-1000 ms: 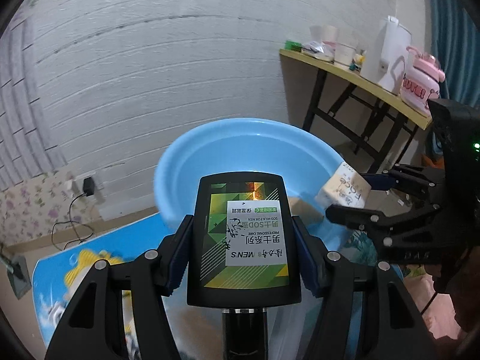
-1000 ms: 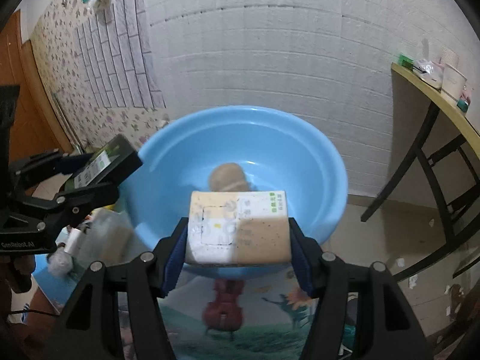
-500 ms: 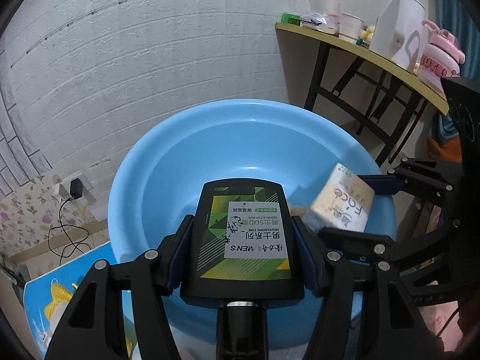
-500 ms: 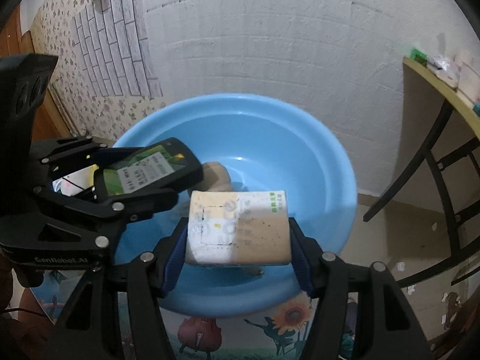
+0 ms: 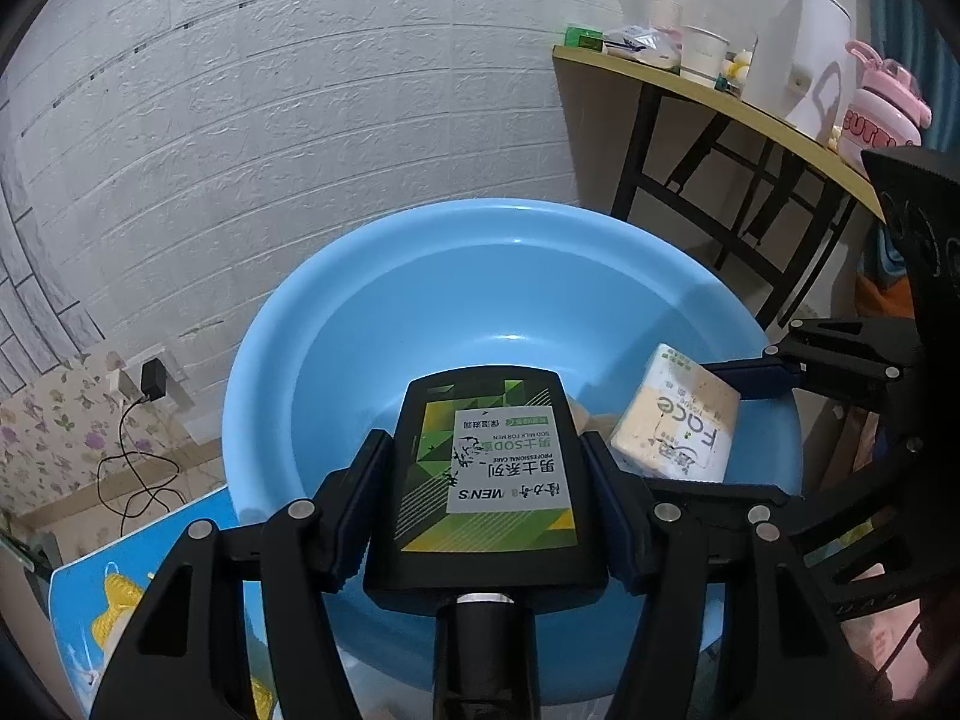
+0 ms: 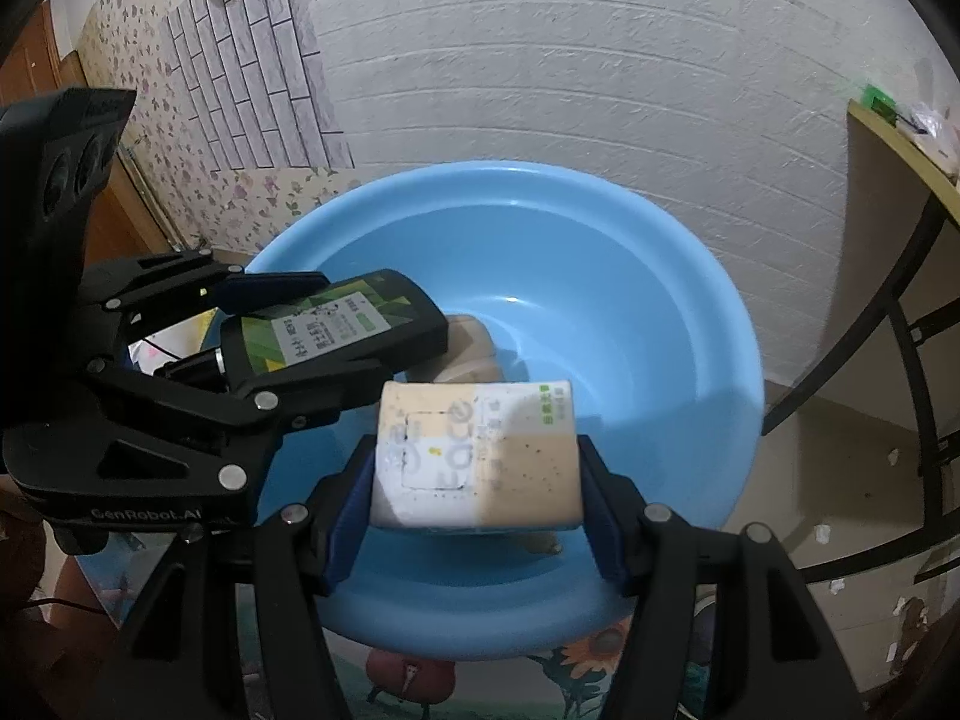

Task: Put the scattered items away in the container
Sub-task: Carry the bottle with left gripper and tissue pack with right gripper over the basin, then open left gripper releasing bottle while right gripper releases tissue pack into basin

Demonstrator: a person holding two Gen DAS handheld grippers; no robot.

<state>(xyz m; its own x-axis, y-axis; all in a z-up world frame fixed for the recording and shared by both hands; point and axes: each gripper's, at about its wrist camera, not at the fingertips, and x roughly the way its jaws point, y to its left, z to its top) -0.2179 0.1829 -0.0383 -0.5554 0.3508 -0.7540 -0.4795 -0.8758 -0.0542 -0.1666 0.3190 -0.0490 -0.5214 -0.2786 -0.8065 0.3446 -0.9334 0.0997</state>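
Note:
A big light-blue basin (image 5: 540, 276) (image 6: 600, 276) stands on a picture mat by the white wall. My left gripper (image 5: 489, 468) is shut on a black and green men's care bottle (image 5: 489, 468), cap toward me, held over the basin's near side; the bottle also shows in the right wrist view (image 6: 336, 330). My right gripper (image 6: 477, 456) is shut on a beige and white tissue pack (image 6: 477, 456), also over the basin, just right of the bottle (image 5: 675, 420). A tan item (image 6: 474, 354) lies in the basin, partly hidden.
A yellow-topped folding table (image 5: 750, 108) with black legs stands to the right, carrying a white kettle (image 5: 798, 48), a pink bottle (image 5: 879, 120) and cups. A charger and cable (image 5: 150, 384) hang at the wall on the left. The colourful mat (image 6: 540, 678) lies under the basin.
Both grippers have moved forward over the basin with their loads and drawn close together. The basin now fills more of both views.

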